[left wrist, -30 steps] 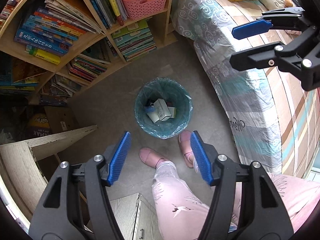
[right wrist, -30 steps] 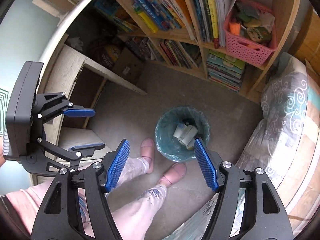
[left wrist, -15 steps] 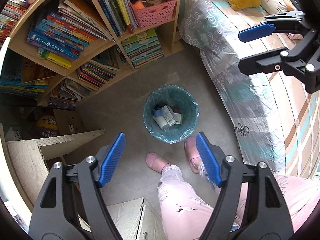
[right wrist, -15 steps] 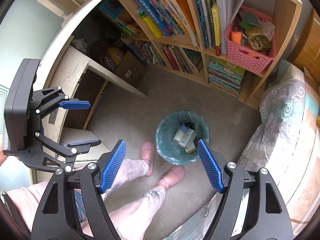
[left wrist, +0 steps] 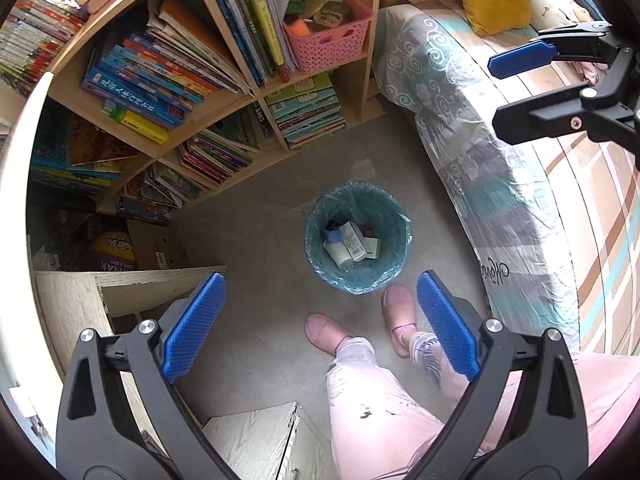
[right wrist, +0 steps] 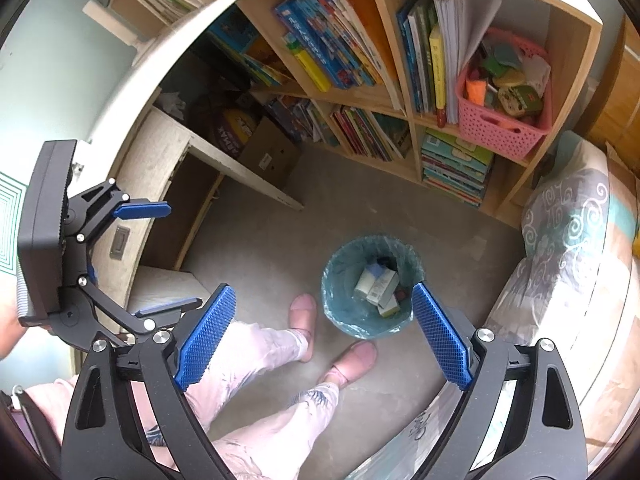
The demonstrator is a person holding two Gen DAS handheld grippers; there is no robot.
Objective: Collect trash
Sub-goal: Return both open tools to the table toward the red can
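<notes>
Spreading wider than a second ago, the left gripper (left wrist: 320, 328) now has its blue pads far apart with only floor and the person's legs showing between them; its jaws have just been opening and nothing is held. The right gripper (right wrist: 324, 336) has done the same: jaws just opened wide, empty. The trash bin (left wrist: 316, 248), lined with a blue bag, looks smaller in both views than before, sitting centre frame in the left view and right of centre in the right view, so both hands seem to have lifted away from it. Several small cartons (left wrist: 352, 242) lie inside, which suggests a drop has just been made and this piece of trash is collected.

Grey floor (left wrist: 256, 232) surrounds the bin, with the person's pink slippers (left wrist: 398, 312) just beside its lower edge. A wooden bookshelf (left wrist: 224, 108) packed with books fills the upper left, a pink basket (left wrist: 332, 40) sits at top centre, and a bed (left wrist: 532, 184) with patterned covers runs down the right.
</notes>
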